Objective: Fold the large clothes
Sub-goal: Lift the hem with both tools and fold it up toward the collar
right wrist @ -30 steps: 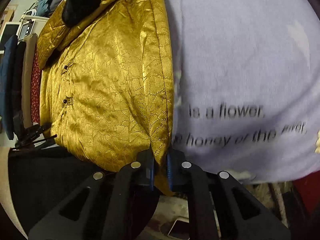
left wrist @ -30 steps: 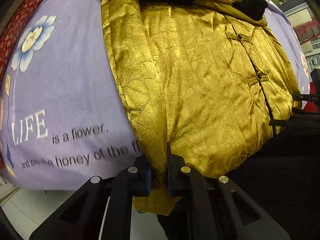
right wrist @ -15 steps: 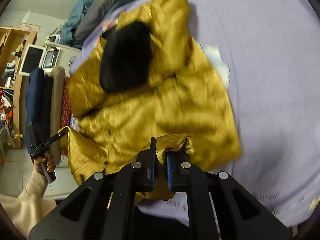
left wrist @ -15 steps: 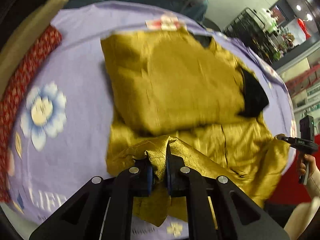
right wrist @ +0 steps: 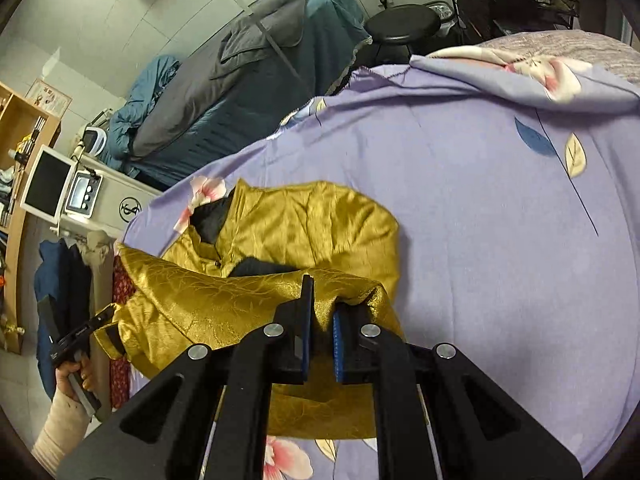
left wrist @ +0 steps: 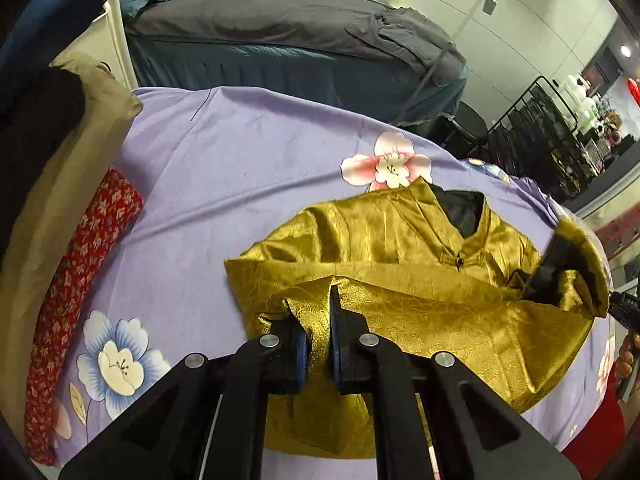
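A shiny gold jacket [left wrist: 400, 240] with a black lining lies on a lilac flowered sheet [left wrist: 240, 160]. My left gripper [left wrist: 318, 344] is shut on the jacket's hem at its left corner, holding it up over the collar half. In the right wrist view the same gold jacket [right wrist: 304, 224] shows its black collar opening at the far left, and my right gripper [right wrist: 320, 340] is shut on the hem's other corner. The lifted hem stretches between the two grippers and hides the jacket's middle. The other gripper and a hand [right wrist: 76, 364] show at the left edge.
A red patterned roll [left wrist: 80, 280] and a tan cushion [left wrist: 60, 160] line the sheet's left side. Beyond the sheet [right wrist: 480, 200] stands a surface covered with grey and teal bedding [left wrist: 300, 40], with a black stool [right wrist: 404, 26], wire racks [left wrist: 540, 128] and a shelf with a monitor [right wrist: 46, 186].
Both grippers lifted the jacket's bottom hem from the near edge of the sheet and carried it away over the jacket toward the collar, so the lower half now drapes over the upper half.
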Available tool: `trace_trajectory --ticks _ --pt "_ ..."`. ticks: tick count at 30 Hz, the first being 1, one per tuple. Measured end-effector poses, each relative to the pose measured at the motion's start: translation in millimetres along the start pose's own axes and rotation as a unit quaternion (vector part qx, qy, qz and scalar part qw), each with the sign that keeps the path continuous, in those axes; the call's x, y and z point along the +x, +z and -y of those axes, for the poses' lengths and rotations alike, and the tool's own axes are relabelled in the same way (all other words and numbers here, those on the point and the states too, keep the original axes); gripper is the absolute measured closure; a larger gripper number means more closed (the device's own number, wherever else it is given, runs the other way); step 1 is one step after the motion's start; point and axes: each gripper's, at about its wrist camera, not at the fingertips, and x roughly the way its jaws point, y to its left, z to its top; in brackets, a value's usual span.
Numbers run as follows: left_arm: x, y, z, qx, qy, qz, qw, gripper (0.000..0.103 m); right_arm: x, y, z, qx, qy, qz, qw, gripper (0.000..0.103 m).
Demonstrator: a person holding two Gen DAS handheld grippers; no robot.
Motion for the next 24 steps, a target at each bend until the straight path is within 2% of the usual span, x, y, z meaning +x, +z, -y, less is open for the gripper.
trace_trajectory --ticks 5,12,14,15,16,17,18,19,21,24 --pt "20 17 -10 -0.043 -0.004 -0.029 0.9987 0.092 17 24 1 0.024 -0.002 -0.003 1.000 0.095" --pt "31 25 -33 -0.133 -0.075 -0.057 0.9866 0.086 49 32 21 0.084 -0.006 -0.030 0.996 0.094" --pt "26 26 -46 -0.160 -0.098 -0.060 0.9803 0.083 57 33 27 0.098 -0.004 -0.036 0.995 0.094" --pt "23 25 -52 -0.175 -0.112 -0.059 0.9764 0.079 61 34 32 0.110 0.002 -0.039 0.993 0.094" --pt "17 24 -63 -0.202 -0.134 -0.051 0.9688 0.069 64 34 35 0.119 0.005 -0.040 0.992 0.094" --pt "11 23 -70 -0.219 -0.140 -0.040 0.9649 0.061 67 35 40 0.135 0.011 -0.040 0.990 0.094" --pt "5 23 -75 -0.226 -0.134 -0.027 0.9645 0.042 69 35 43 0.145 0.016 -0.041 0.988 0.094" --pt "-8 23 -81 -0.224 -0.106 0.001 0.9687 0.031 73 36 46 0.156 0.019 -0.043 0.987 0.094" --pt "-23 24 -85 -0.204 -0.082 0.028 0.9751 0.030 80 37 48 0.164 0.020 -0.048 0.985 0.094" --pt "-27 20 -76 -0.166 -0.057 0.013 0.9844 0.029 88 38 47 0.170 0.013 -0.053 0.984 0.089"
